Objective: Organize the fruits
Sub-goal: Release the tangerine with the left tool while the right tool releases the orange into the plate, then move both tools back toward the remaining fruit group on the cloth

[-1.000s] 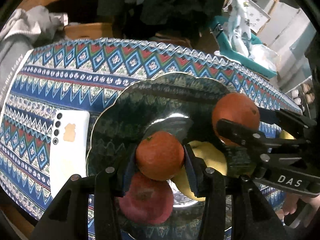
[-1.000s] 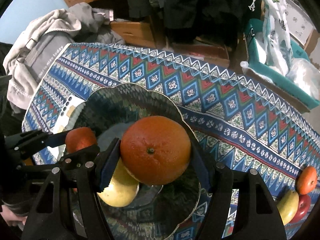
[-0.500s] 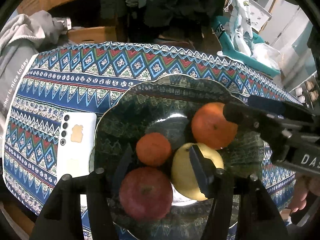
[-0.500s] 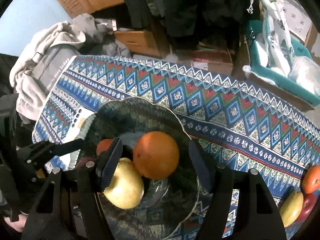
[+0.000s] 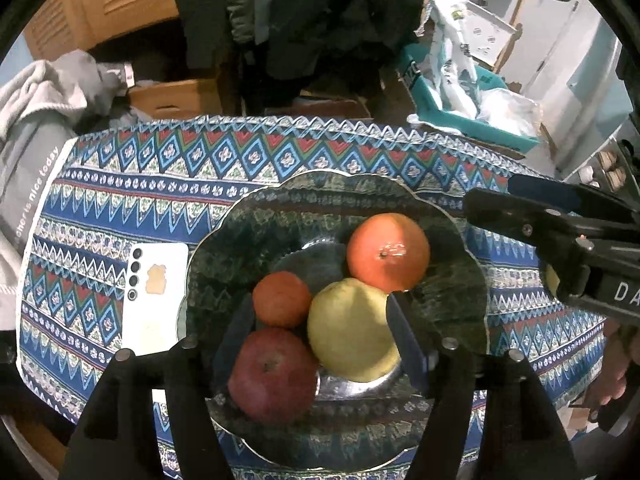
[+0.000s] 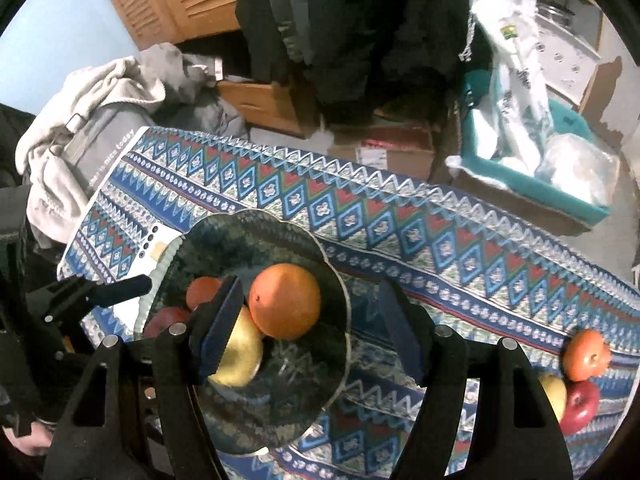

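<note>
Hovering above the dark patterned plate [image 5: 280, 208], the left gripper [image 5: 324, 332] and right gripper [image 6: 312, 328] both hang with jaws spread and nothing between them. Four fruits lie on the plate, touching one another: a large orange [image 5: 387, 255], a small tangerine [image 5: 282, 299], a yellow apple [image 5: 350, 340] and a red apple [image 5: 273, 374]. Judging by this, the step in hand is a pause between placements. Three more fruits wait at the right end of the worktop [image 6: 400, 216]: an orange-red fruit [image 6: 586, 354], a yellow fruit [image 6: 554, 394] and a red fruit [image 6: 580, 404]. Next, the right gripper should likely travel there and pick one. A white phone [image 5: 154, 296] lies just beside the plate.
</note>
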Tool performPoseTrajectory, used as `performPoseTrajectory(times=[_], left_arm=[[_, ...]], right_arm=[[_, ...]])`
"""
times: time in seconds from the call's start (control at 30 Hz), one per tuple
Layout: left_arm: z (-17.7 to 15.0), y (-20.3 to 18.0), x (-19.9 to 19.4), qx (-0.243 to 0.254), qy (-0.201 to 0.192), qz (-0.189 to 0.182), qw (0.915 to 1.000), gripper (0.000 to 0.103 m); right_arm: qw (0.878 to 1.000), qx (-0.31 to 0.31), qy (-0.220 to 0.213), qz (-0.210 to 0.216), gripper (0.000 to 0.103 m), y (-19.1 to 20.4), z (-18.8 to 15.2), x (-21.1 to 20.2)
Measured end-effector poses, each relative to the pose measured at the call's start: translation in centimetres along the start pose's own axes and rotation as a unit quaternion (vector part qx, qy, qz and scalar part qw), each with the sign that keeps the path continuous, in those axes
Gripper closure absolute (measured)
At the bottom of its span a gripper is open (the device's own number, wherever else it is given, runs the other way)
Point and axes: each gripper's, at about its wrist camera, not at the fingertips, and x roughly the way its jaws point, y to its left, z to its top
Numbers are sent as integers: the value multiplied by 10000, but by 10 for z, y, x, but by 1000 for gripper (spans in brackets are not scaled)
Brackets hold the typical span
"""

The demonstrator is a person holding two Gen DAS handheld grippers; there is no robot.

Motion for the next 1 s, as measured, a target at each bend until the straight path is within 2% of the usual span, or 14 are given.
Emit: performPoseTrajectory(times=[0.2,0.37,1.0], left_arm=[[1,-13,-12,155,-104,-14,9998,29],[-2,-29,-22,316,-170,-64,9993,28],[-15,-108,-58,1148,-382,-218,9924,25]], right_arm=[[9995,-96,-102,-270,31,-11,-9,-23],[9987,-81,-164,-477,27,-24,-20,-44],[9956,110,-284,-881,23,-77,-73,-110]])
